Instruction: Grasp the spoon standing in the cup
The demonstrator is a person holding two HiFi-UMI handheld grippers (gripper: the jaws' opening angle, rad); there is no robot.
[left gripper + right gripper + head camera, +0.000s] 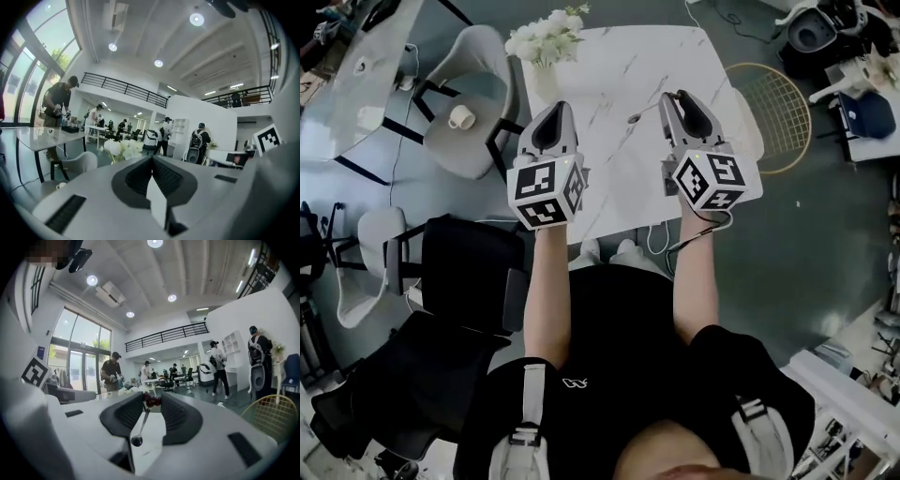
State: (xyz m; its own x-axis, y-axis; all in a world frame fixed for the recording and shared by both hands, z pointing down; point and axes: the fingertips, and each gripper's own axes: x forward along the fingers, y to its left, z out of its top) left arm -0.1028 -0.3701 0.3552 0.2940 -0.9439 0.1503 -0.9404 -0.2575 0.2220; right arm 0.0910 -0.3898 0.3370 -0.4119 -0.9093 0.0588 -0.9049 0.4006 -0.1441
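Observation:
A thin metal spoon (140, 423) with a red knob on its handle end sits between my right gripper's (151, 399) jaws. The jaw tips pinch the red end, and the small bowl (136, 441) hangs back toward the camera. In the head view the spoon (639, 116) sticks out leftward from the right gripper (675, 98) above the white marble table (619, 66). My left gripper (553, 111) hovers over the table's left side, its jaws (152, 159) together and empty. No cup stands on the table. A white cup (461, 116) rests on a grey chair to the left.
A vase of white flowers (546, 42) stands at the table's far left corner, just beyond the left gripper. A gold wire chair (773, 108) is to the right of the table, and a black chair (469, 262) is near left. People stand around tables in the hall beyond.

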